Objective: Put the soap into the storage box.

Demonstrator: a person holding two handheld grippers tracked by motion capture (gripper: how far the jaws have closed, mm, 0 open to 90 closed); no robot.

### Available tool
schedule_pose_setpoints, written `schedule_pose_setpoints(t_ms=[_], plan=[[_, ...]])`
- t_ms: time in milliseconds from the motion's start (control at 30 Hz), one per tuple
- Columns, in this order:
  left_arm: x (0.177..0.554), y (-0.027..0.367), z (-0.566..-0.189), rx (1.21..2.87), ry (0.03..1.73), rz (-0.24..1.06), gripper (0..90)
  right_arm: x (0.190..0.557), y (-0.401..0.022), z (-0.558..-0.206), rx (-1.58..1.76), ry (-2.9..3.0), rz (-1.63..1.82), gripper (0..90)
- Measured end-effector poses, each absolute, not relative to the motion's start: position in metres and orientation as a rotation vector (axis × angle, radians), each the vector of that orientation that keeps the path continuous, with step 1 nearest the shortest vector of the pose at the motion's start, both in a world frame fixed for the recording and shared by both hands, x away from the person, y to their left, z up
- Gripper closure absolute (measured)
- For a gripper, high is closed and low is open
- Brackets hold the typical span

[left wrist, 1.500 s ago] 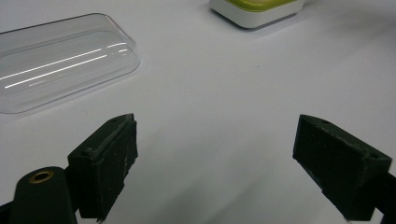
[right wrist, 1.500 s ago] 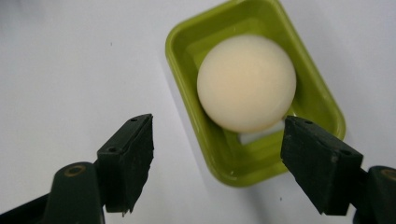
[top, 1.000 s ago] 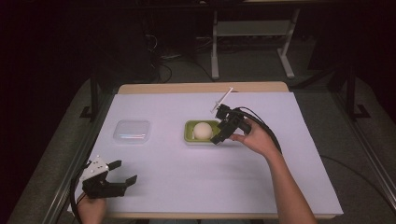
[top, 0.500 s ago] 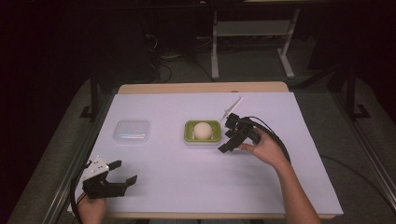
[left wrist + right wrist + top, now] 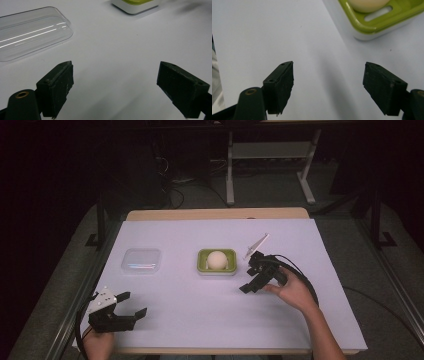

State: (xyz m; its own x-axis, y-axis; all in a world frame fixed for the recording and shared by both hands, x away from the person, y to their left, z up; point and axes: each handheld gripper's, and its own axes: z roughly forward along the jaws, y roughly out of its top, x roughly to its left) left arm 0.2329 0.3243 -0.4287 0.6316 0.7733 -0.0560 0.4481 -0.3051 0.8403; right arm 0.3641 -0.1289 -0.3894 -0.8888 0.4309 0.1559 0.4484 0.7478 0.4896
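The left gripper sits at the near left corner of the table, the same spot as a second ago. Its jaws are wide apart and hold nothing. In the left gripper view, there is bare white table between them, and the clear lid lies a little way ahead.

The right gripper is the one that has moved. A second ago it was right at the green dish, up against the ball. Half a second ago it had pulled back to the side. Now it is lower and nearer the person, just beside the dish on the right, and not touching it. Its jaws are open wide and empty. The right gripper view shows a corner of the dish and the bottom of the ball past the jaws, with white table in between.

So it looks like the ball has been put down and let go. The ball rests in the middle of the green dish, in the middle of the table. The clear lid lies flat to the left of the dish, well apart from it. Maybe the lid goes on next, but that is only a guess.

The right hand holds its gripper tipped down and pointing left, toward the dish. The left hand holds its gripper low and pointing right.
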Motion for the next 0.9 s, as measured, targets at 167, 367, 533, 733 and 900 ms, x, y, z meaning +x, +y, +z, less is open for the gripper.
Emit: schedule_pose_setpoints(t_ms=[167, 367, 533, 733, 900], plan=[[0.233, 0.323, -0.429, 1.947, 0.964, 0.452, 13.0, 0.354, -0.134, -0.391, -0.747, -2.908, -0.859, 23.9], [0.233, 0.324, -0.429, 1.951, 0.964, 0.452, 13.0, 0.344, -0.141, -0.395, -0.755, -2.903, -0.875, 23.9], [0.233, 0.323, -0.429, 1.943, 0.965, 0.451, 13.0, 0.337, -0.149, -0.397, -0.769, -2.904, -0.891, 23.9], [0.233, 0.323, -0.429, 1.955, 0.963, 0.453, 13.0, 0.327, -0.158, -0.401, -0.782, -2.911, -0.894, 23.9], [0.233, 0.323, -0.429, 1.958, 0.961, 0.457, 13.0, 0.322, -0.166, -0.405, -0.821, -2.885, -0.907, 23.9]])
